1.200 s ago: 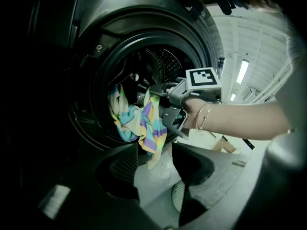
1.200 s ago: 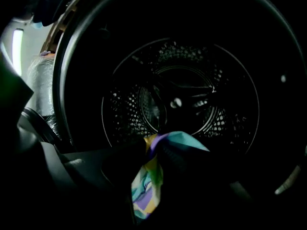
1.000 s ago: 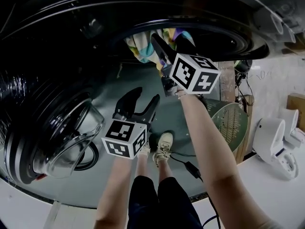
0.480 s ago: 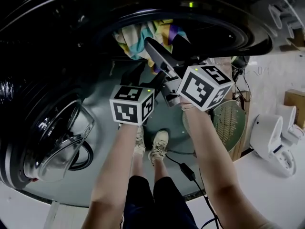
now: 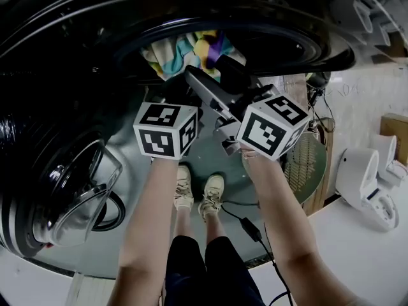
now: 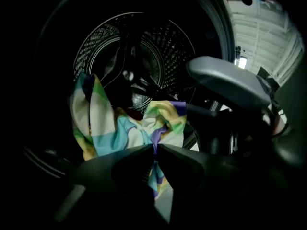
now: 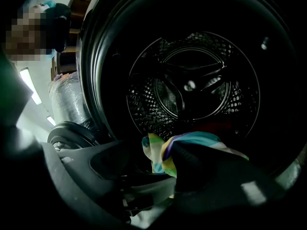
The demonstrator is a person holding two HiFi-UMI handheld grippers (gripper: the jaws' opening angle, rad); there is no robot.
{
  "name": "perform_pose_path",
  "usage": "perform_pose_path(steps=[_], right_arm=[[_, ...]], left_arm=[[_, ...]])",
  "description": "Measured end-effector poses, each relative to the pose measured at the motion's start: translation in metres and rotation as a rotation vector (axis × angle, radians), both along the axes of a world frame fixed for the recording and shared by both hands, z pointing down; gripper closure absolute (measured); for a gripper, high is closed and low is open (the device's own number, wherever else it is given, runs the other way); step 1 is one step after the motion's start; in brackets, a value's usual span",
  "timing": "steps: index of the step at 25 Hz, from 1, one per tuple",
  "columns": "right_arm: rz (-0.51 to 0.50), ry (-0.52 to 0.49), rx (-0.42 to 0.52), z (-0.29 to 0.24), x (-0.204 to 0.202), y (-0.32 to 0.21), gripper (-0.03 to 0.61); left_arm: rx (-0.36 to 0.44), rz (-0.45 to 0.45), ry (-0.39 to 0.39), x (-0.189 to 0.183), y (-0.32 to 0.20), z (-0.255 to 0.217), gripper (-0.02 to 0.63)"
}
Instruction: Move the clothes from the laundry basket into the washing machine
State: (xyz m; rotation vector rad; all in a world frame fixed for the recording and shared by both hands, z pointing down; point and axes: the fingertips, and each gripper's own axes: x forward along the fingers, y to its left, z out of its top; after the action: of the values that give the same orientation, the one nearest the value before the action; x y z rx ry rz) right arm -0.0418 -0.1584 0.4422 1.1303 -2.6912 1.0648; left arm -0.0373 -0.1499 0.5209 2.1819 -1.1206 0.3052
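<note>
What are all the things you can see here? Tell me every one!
cloth: one, striped blue, yellow, green and purple, at the washing machine's mouth
washing machine: one, dark, metal drum, straight ahead
door: one, round glass, open at the left
laundry basket: one, green, by the right arm
cable: one, black, on the floor
white appliance: one, far right
shoes: two, pale, on the floor
arms: two, bare
left gripper: one, black, fingers shut on the cloth
right gripper: one, black, cloth between its fingers
</note>
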Motion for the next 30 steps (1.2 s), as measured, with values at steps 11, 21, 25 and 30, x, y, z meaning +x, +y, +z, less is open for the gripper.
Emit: perform_pose_path(steps=[11,21,25,30], right_arm=[[0.056,0.182,-0.088,0.059,0.035,0.026,0.190],[0.003,0.364,-0.285,0.158,0.010,0.024,0.270],[-0.017,0.381,-0.303,0.157,0.006,0.018,0.450],[-0.030,0.339,-0.157,0.120,-0.004,-0.001,0.509]], left_arm=[[0.105,-0.093,0.029,-0.040,-0.026,-0.045,0.591],[0.131,-0.142,0.058,-0.057,-0.041,-0.053,0.594],[0.091,-0.194,0.042,-0.065,-0.032,-0.042,0.564],[0.061,-0.205,0.045,-0.070,-0.017,-0.036,0.514]])
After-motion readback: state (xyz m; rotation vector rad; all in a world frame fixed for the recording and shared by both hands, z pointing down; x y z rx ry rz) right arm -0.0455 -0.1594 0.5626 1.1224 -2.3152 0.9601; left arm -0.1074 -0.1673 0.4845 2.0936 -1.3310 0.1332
